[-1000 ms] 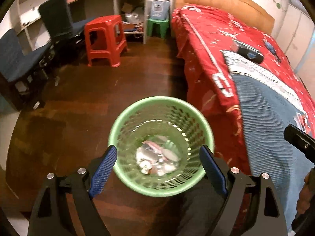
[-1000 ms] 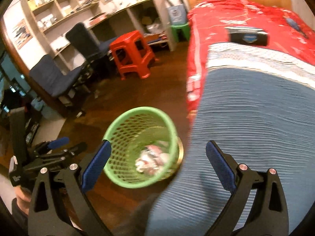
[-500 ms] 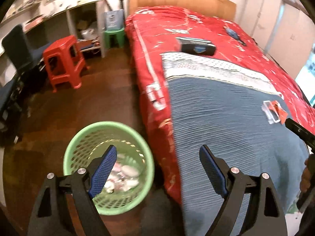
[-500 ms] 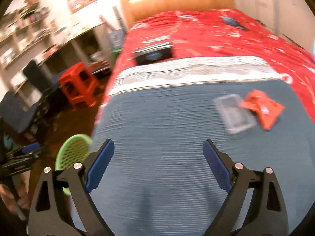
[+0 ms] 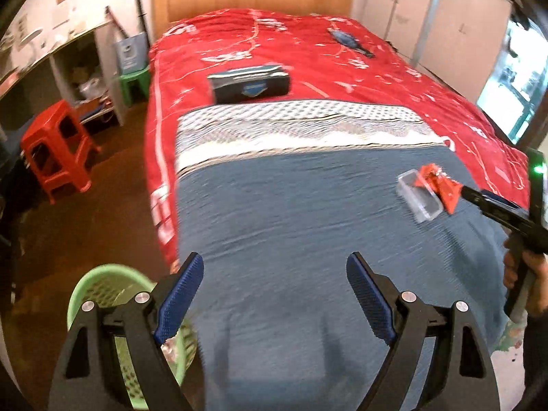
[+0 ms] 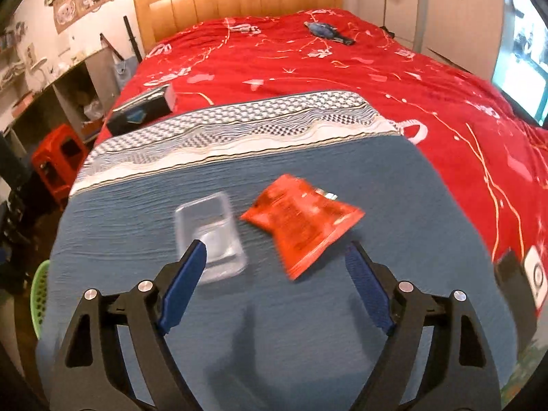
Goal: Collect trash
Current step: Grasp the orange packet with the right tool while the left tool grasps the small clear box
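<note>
A red snack wrapper (image 6: pixel 303 222) and a clear plastic tray (image 6: pixel 209 236) lie side by side on the blue blanket (image 6: pixel 308 325) of the bed. My right gripper (image 6: pixel 275 257) is open and empty, just short of both. In the left wrist view the wrapper (image 5: pixel 440 186) and tray (image 5: pixel 418 198) lie at the right, with the right gripper's tip beside them. My left gripper (image 5: pixel 274 274) is open and empty over the blanket's near part. The green trash basket (image 5: pixel 99 284), with some trash inside, stands on the floor at lower left.
A dark box (image 5: pixel 248 84) and a blue object (image 5: pixel 349 41) lie on the red bedspread (image 5: pixel 308 68). A red stool (image 5: pixel 54 144) and a green stool (image 5: pixel 133 84) stand on the brown floor left of the bed. A phone-like device (image 6: pixel 534 277) lies at the blanket's right edge.
Both grippers swung from the basket on the floor over to the bed. The right gripper has closed in on the wrapper and tray. Both stay open and empty.
</note>
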The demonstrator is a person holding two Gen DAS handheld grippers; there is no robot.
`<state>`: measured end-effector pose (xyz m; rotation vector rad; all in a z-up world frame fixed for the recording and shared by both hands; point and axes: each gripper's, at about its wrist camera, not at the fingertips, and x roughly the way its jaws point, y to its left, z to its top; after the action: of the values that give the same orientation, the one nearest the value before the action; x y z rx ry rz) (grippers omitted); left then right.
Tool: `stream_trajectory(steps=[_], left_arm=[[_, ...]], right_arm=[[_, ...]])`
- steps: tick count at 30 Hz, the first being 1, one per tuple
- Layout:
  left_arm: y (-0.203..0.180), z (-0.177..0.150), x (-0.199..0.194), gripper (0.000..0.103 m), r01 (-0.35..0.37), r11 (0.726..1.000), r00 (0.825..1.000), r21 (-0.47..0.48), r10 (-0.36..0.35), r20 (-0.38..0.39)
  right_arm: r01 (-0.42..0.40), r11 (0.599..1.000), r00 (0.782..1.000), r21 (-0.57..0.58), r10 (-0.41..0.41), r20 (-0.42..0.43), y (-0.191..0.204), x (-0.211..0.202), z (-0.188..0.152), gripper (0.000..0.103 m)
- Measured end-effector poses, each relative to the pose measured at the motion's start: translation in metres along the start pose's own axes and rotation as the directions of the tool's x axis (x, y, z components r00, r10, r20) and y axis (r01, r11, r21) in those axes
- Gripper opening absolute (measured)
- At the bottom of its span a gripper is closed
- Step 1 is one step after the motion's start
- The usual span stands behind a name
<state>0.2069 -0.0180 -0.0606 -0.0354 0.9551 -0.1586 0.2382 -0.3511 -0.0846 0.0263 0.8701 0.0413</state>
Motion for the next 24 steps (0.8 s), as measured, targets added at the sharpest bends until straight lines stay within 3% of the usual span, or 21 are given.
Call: stream_trajectory(steps=[3, 19, 22, 23, 24], left_arm=[[-0.014, 0.016, 0.01, 0.082, 0.022, 1.0, 1.0, 0.014, -0.022, -0.005], [-0.065, 0.063, 0.069, 0.082, 0.11, 0.993, 0.992, 0.036, -0.107, -0.067], [-0.079, 0.068, 0.079, 0.082, 0.137, 0.99, 0.988, 0.04, -0.134, -0.079], [-0.083, 0.07, 0.082, 0.082, 0.147, 0.988, 0.986, 0.045, -0.143, -0.082], [-0.09, 0.071, 0.085, 0.082, 0.158, 0.986, 0.985, 0.054, -0.153, -0.084]], right_arm=[[0.028, 0.998, 1.0, -0.054, -0.029, -0.01, -0.012, 0.018, 0.011, 0.082], [-0.03, 0.983, 0.992, -0.18, 0.006, -0.129, -0.023, 0.09, 0.028, 0.083], [-0.036, 0.985, 0.993, -0.168, 0.016, -0.118, -0.025, 0.09, 0.025, 0.078], [-0.038, 0.986, 0.993, -0.161, 0.02, -0.114, -0.027, 0.088, 0.024, 0.068], [-0.044, 0.987, 0.993, -0.156, 0.025, -0.119, -0.028, 0.087, 0.022, 0.066]])
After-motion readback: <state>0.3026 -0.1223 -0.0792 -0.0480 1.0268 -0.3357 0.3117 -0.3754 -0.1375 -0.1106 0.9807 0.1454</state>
